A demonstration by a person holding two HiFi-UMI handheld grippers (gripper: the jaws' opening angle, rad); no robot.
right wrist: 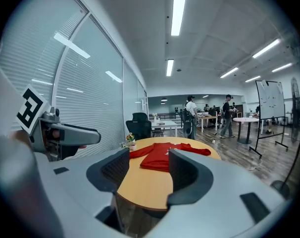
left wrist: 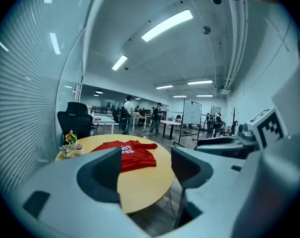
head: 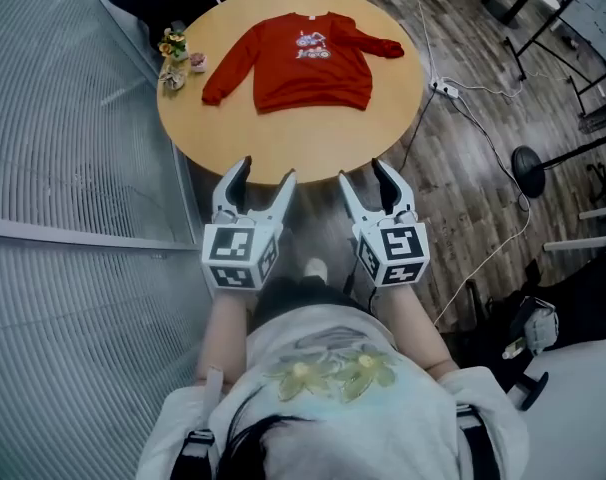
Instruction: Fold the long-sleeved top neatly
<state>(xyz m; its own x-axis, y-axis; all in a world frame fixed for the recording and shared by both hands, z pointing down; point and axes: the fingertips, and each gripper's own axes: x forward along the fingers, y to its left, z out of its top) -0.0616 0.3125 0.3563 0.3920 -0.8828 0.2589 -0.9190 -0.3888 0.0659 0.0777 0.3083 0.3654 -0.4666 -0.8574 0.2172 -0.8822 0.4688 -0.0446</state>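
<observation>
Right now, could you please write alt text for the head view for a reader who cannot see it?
A red long-sleeved top lies flat, sleeves out, on a round wooden table. Nearer the camera, the left hand-held gripper and right hand-held gripper are held open and empty.

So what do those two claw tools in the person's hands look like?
The left gripper and right gripper match: pale grey bodies, each with two curved jaws lined with dark ribbed pads, plus a white cube bearing black square markers. The person wears a pale T-shirt with a yellow flower print and dark shoulder straps.
</observation>
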